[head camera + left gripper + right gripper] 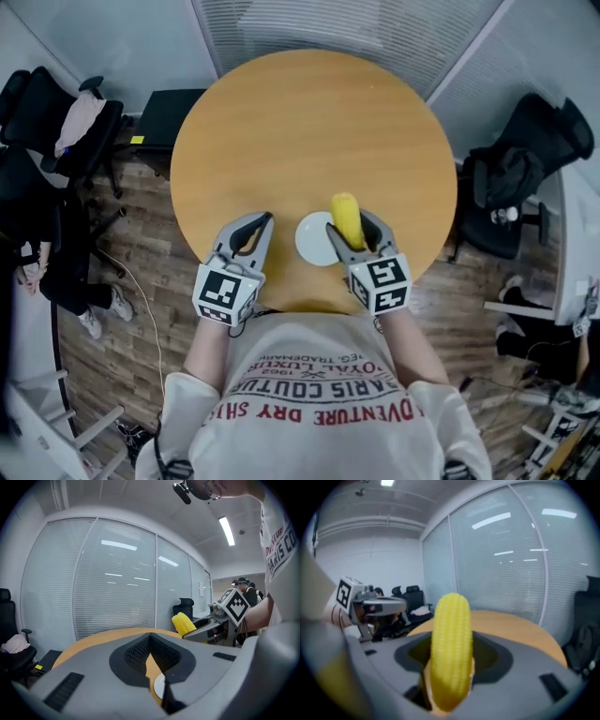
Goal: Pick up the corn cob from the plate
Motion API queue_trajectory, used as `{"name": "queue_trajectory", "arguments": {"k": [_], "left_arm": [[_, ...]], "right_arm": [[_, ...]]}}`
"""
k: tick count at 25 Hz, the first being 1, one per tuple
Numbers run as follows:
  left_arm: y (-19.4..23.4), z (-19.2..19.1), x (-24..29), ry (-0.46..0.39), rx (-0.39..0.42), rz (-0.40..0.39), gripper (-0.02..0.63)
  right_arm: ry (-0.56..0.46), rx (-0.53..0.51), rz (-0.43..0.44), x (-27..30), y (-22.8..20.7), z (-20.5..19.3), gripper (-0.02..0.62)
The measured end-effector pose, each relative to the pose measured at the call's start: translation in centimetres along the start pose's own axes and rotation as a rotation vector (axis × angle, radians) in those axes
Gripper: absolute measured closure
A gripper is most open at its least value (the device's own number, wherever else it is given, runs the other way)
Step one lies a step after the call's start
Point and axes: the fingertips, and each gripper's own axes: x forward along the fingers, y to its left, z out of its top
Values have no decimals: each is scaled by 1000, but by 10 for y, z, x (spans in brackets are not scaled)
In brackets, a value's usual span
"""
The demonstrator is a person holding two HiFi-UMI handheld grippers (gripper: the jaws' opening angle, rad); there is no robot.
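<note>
A yellow corn cob (347,218) is held above the small white plate (313,239), with my right gripper (355,233) shut on it. In the right gripper view the corn cob (450,648) stands upright between the jaws, sticking out past them. My left gripper (252,233) is shut with nothing in it, hovering over the round wooden table (309,122) to the left of the plate. From the left gripper view I see the corn cob (183,623) in the other gripper and a sliver of the plate (159,686).
Black office chairs stand left (56,141) and right (520,169) of the table on a wooden floor. A dark box (169,117) sits by the table's far left edge. Glass walls with blinds lie beyond.
</note>
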Motion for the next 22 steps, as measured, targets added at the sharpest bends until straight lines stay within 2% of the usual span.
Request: {"name": "queue_trajectory", "arguments": {"k": [4,8,15,22], "left_arm": [[-13,15,1,-23,32,-53,571],[-22,37,7,-86,-4,-111,571],[-28,48,11,-132,-77,-148,571],[-25,46,7,-132,-86,-142,571]], "right_arm": [[-142,40,-61,-28,-1,26,331],[-244,70,-127,-50,-8,40,331],[-279,48,-153,-68,-13,47,331],[-268,57,-160,-70,-11,49,331]]}}
